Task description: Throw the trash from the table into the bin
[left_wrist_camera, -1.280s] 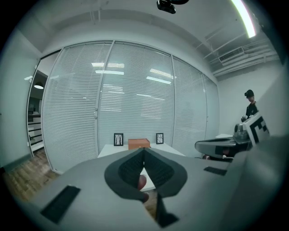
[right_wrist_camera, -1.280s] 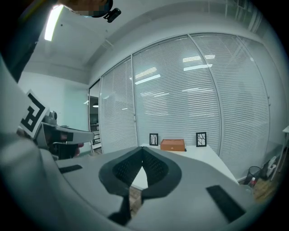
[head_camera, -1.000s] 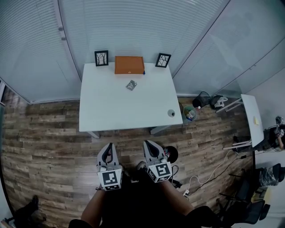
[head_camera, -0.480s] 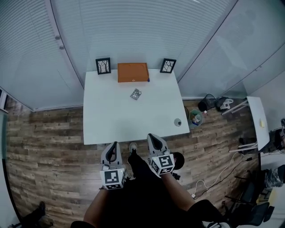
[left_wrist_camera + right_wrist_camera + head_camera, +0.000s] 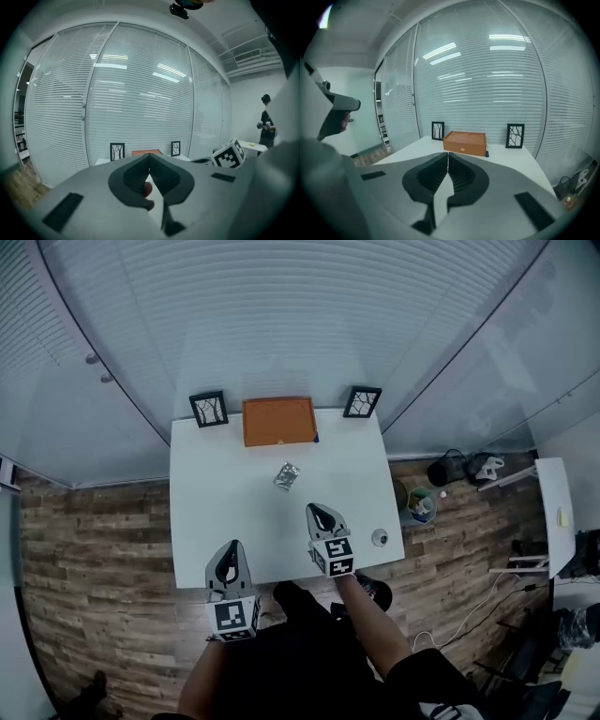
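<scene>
The crumpled wrapper (image 5: 287, 475) lies mid-desk (image 5: 202, 493), ahead and slightly left of the right gripper (image 5: 317, 511), not touching. That gripper and the left gripper (image 5: 231, 547) are both closed and empty.

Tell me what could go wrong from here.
The right gripper is shut; unless it opens, it may shove the crumpled wrapper toward the orange box. The small round object sits near the table edge and could be knocked off. The bin stands on the floor beyond the corner, so a toss might miss.
</scene>
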The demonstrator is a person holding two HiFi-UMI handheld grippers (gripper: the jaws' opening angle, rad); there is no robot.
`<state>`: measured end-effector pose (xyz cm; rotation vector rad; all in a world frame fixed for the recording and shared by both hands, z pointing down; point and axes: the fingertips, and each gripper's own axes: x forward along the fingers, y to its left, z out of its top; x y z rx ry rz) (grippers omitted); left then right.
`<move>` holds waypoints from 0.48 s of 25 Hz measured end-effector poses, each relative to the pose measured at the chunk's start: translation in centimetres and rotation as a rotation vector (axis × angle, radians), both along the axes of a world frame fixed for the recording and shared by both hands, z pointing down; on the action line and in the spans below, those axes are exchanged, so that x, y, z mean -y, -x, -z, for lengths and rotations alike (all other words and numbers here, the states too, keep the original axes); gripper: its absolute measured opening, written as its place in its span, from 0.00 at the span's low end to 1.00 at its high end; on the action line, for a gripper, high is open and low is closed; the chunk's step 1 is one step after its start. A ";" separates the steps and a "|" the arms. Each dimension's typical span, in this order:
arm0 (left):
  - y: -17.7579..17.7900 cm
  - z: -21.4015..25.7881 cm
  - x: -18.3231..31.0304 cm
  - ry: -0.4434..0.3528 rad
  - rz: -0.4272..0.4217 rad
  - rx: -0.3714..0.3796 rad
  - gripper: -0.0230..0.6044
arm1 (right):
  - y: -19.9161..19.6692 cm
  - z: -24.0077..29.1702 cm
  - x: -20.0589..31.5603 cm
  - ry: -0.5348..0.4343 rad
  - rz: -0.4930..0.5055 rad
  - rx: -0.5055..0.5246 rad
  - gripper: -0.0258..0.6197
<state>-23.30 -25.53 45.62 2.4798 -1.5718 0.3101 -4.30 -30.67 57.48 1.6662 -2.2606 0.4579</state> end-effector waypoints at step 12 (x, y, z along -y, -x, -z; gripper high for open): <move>-3.3 -4.0 6.8 0.109 0.023 0.056 0.03 | -1.9 -14.0 13.2 0.459 0.262 -0.058 0.26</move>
